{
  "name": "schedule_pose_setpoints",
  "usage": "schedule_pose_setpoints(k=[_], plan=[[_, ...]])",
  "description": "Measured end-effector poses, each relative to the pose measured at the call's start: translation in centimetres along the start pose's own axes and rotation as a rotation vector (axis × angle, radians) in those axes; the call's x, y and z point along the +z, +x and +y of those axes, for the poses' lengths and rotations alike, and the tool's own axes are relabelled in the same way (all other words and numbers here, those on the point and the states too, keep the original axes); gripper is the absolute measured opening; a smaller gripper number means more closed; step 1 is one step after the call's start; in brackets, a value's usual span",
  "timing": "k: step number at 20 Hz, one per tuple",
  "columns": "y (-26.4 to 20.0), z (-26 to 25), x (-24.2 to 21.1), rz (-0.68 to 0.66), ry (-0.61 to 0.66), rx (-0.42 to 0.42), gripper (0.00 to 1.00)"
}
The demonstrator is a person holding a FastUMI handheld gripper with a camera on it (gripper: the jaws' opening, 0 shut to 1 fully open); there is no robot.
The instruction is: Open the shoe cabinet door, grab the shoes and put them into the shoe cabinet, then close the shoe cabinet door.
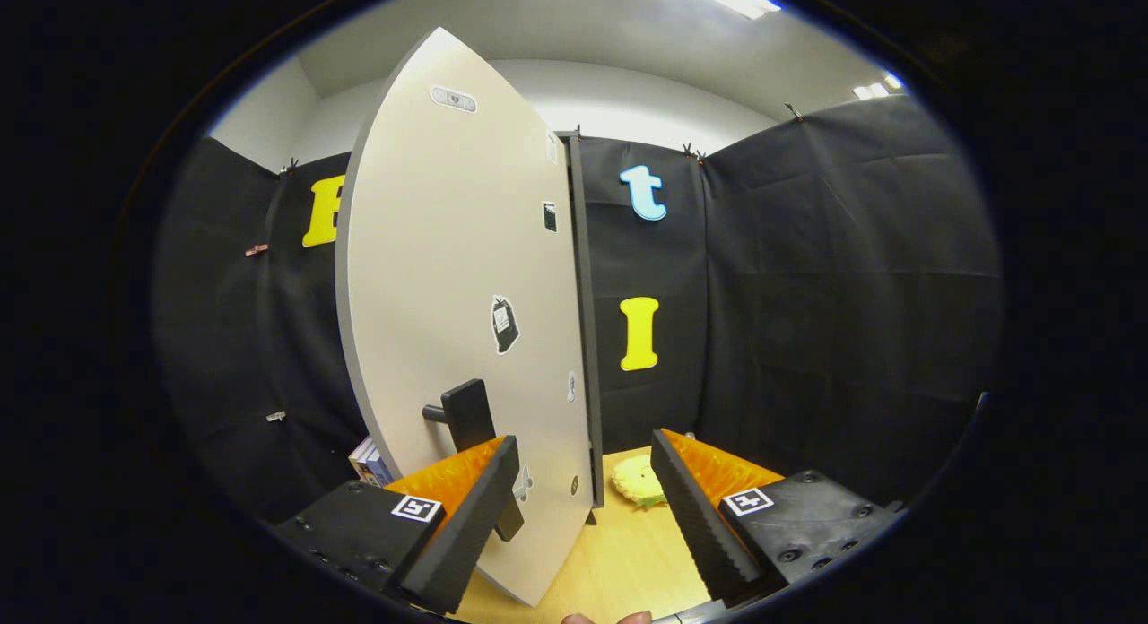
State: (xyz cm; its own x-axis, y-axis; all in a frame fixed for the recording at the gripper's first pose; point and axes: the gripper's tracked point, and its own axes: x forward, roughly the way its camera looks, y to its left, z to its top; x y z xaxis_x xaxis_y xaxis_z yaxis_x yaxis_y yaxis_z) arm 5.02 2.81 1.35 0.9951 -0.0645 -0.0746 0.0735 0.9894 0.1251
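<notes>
The shoe cabinet door (448, 292) looks smooth, matt and painted, with small glossy stickers; its handle (468, 415) matt dark; the bench (619, 561) pale wood-grain, smooth; hand-held gripper (587, 507) fingers (466, 525) ribbed, spread apart.

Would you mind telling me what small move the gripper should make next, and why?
Probably pull back from the door and turn toward the yellow shoe on the wooden floor. The door already stands swung open, its dark handle just ahead of the gripper, whose jaws are wide apart and hold nothing.
</notes>
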Motion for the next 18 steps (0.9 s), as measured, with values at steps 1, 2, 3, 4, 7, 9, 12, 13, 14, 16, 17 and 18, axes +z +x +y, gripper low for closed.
schedule_pose_setpoints(k=[1, 2, 3, 4, 7, 9, 12, 13, 14, 16, 17, 18], plan=[[0.1, 0.7, -0.2, 0.004, 0.007, 0.012, 0.98], [0.3, 1.5, -0.3, 0.007, 0.016, 0.025, 0.98], [0.7, 2.3, -0.4, 0.012, 0.025, 0.039, 0.98], [1.0, 3.2, -0.5, 0.017, 0.030, 0.053, 0.98], [2.0, 5.8, -0.7, 0.019, 0.028, 0.096, 0.98], [2.8, 7.5, -0.9, 0.028, 0.030, 0.131, 0.98], [3.6, 9.3, -0.5, 0.014, 0.041, 0.158, 0.98], [3.9, 9.7, -0.4, 0.008, 0.032, 0.159, 0.98], [4.1, 10.1, -0.5, 0.010, 0.025, 0.165, 0.98], [4.2, 10.7, -0.8, 0.015, 0.030, 0.179, 0.98], [4.2, 10.9, -0.8, 0.018, 0.030, 0.184, 0.98], [4.2, 11.1, -1.0, 0.021, 0.025, 0.186, 0.98]])
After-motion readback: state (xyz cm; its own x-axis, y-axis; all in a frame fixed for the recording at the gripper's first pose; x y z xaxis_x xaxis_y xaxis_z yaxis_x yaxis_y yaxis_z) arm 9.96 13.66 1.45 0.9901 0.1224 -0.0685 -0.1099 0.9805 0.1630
